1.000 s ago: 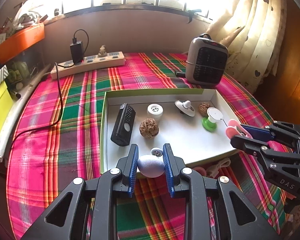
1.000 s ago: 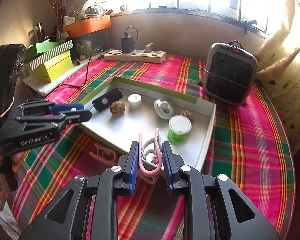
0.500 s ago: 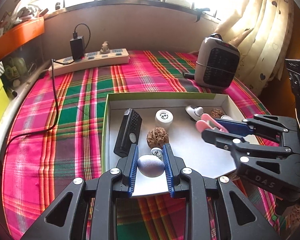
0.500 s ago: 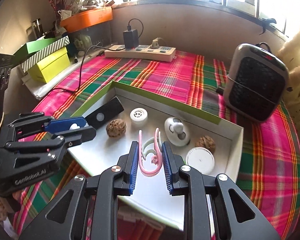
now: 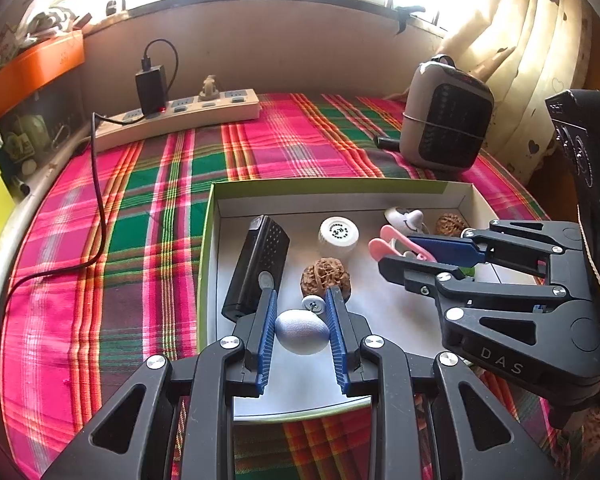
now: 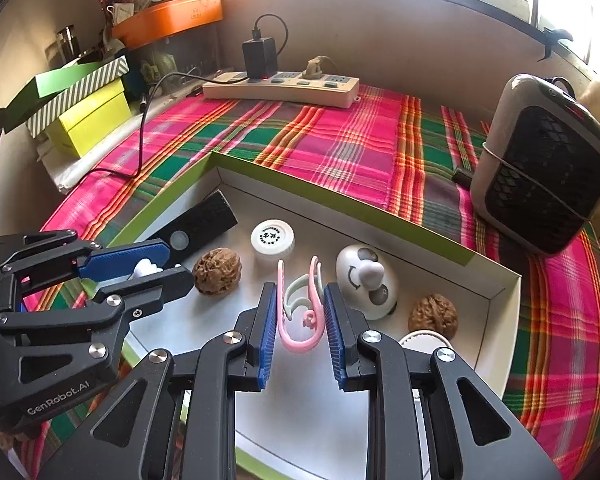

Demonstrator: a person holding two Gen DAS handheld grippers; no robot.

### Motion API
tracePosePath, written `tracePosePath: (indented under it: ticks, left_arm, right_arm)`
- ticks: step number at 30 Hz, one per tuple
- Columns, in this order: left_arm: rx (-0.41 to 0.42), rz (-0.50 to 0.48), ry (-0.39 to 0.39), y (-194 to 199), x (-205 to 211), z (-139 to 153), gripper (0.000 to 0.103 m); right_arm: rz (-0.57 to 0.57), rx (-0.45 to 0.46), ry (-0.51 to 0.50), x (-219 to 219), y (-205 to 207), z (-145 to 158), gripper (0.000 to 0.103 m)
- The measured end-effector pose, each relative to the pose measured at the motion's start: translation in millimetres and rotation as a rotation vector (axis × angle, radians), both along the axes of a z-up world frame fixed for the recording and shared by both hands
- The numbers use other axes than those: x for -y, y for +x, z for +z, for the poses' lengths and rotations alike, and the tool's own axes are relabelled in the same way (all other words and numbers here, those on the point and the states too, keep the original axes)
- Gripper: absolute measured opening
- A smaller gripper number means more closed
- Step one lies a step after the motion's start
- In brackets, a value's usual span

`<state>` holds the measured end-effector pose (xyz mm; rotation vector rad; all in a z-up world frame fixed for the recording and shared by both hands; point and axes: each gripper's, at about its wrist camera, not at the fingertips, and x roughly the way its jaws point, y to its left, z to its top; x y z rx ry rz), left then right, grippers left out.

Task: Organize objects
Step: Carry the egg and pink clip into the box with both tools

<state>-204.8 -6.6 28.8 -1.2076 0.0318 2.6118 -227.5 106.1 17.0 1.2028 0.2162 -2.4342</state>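
Holding a pale egg (image 5: 301,332) in your left tongs (image 5: 300,334), you have it gripped between the blue pads just above the near part of the tray (image 5: 466,204), with a small white pin (image 5: 314,304) lying right behind it. Your right tongs (image 6: 300,320) are clenched on a pink clip (image 6: 300,312), which hangs over the middle of the tray floor; the same clip shows from the left camera sticking out past the fingers. Neither item has been set down, so both still need a free patch of white floor. Already lying in the tray are a black remote (image 5: 256,266) along the left wall, a white cap (image 5: 339,234), a walnut (image 5: 326,278) beside it, a white panda-faced toy (image 6: 366,280) and a second walnut (image 6: 433,314) toward the far right corner, plus a round white lid (image 6: 424,340) partly hidden by your right fingers. Judging from that, most of the sorting looks done, with these two pieces left to drop in. Outside the tray, the plaid worktop (image 5: 140,208) carries a power strip (image 5: 180,114) and a heater (image 5: 446,124), which look like fixtures, not things to sort.
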Motion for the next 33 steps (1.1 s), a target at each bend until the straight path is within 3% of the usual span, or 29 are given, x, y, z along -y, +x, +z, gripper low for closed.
tracePosePath:
  ticks: [33]
  left_arm:
    - [0.025, -0.008, -0.019, -3.3, -4.7, -10.6, 0.023]
  right_arm:
    - [0.008, 0.012, 0.029, 7.1, -9.8, -10.3, 0.025]
